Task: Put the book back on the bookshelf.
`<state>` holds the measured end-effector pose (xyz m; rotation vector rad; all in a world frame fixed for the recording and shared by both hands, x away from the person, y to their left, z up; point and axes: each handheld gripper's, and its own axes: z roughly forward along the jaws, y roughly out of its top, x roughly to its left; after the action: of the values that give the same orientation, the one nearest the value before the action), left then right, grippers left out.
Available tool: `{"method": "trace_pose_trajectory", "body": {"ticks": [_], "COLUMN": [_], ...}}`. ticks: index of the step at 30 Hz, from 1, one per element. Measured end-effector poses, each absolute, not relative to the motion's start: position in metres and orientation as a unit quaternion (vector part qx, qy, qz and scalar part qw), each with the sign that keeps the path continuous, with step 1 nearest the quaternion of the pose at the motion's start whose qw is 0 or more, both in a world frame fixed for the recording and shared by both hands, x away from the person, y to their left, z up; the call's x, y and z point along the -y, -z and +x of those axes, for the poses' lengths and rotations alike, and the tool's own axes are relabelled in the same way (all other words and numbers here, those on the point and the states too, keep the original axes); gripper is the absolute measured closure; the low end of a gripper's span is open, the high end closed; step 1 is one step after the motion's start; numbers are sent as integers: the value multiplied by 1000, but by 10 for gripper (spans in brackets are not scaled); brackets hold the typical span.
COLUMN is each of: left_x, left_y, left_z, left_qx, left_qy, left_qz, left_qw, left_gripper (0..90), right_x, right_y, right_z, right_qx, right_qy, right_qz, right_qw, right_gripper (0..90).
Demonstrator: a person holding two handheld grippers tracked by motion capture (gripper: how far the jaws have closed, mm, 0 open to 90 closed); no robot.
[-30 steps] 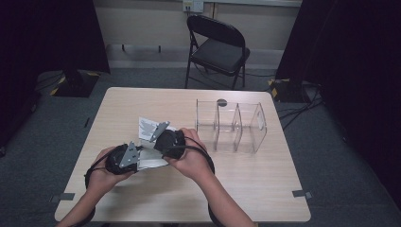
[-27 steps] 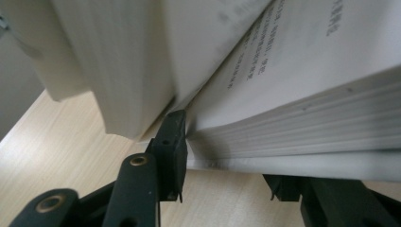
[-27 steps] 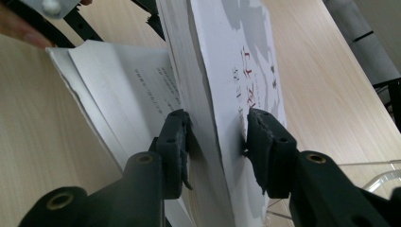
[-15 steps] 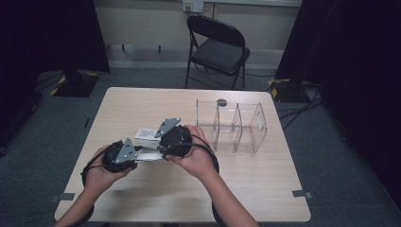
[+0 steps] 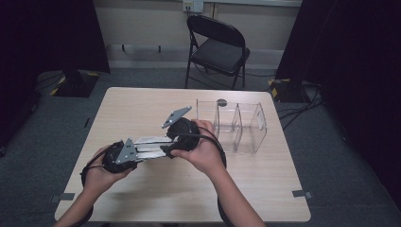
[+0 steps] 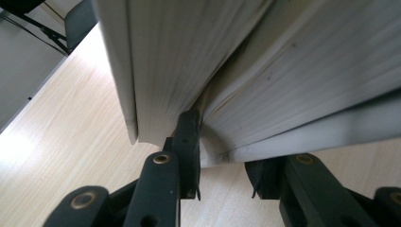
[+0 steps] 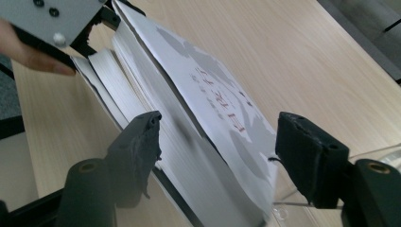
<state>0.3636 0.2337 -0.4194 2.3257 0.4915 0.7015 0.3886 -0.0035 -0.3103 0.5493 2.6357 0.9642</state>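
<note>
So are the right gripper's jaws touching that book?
Apart. In the right gripper view, the right gripper has just been opening; a gap shows between each jaw and the book.

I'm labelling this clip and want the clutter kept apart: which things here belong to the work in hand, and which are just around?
In the job:
- book, held above the table
- left gripper, clamped on the book's pages
- right gripper, jaws just opening, astride the book's other end

Just around:
- clear divided box
- small dark round thing by the box
- folding chair
</note>
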Motion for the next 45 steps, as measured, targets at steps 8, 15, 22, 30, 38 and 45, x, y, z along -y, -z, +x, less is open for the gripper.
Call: {"method": "trace_pose_trajectory", "body": {"ticks": [8,15,22,30,38,45], "left_x": [-237,-240,-242,-244,-243,-242], "left_y": [414,406,395,392,388,384], "left_z": [366,366,369,371,374,374], "left_qx": [-193,-194,-200,-203,-197,-199], "left_qy": [-246,-226,-204,-192,-186,-181], "left_qz": [890,899,910,911,918,921], "left_qw": [331,322,300,303,290,283], "left_gripper": [685,691,704,711,719,728], "right_x": [37,66,82,87,94,97], "right_y": [316,340,381,432,474,490], "right_z": [387,381,378,377,376,373], "right_qx": [-897,-890,-884,-880,-874,-871], "right_qy": [-351,-360,-362,-358,-353,-351], "right_qz": [216,237,266,295,322,329], "right_qw": [162,151,130,103,92,99], "right_gripper": [258,204,176,158,158,158]}}
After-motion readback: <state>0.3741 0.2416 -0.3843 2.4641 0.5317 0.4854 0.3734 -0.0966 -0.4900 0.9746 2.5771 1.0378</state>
